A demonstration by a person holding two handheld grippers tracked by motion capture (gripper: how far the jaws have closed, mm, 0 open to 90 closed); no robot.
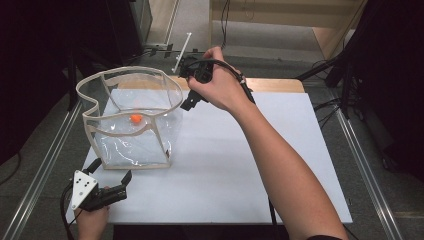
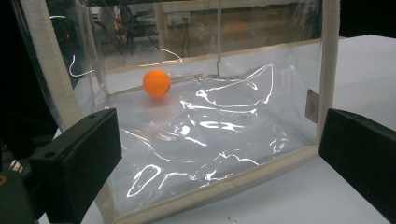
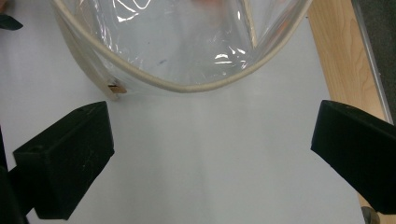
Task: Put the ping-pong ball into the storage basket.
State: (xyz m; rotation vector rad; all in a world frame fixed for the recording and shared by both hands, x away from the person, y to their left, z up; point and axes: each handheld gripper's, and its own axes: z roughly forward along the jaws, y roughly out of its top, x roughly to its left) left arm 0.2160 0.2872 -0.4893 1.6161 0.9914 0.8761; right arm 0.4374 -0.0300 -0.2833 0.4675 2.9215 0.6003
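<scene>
**Where everything sits on my table**

I see the clear plastic bag with cream fabric edging point(image 1: 131, 131) standing on the left half of the white tabletop point(image 1: 240, 165). The small orange ball point(image 1: 135, 118) lies inside it, toward the back. My left gripper point(image 1: 112, 187) sits just before the bag's near-left corner; my right gripper point(image 1: 192, 85) hangs at its far-right rim.

White tabletop point(image 1: 260, 165); wooden edge point(image 1: 275, 85) at far side; grey floor point(image 1: 45, 150) around.

Clear bag point(image 1: 131, 131) upright (cream-trimmed), orange ball point(image 1: 136, 118) inside
</scene>
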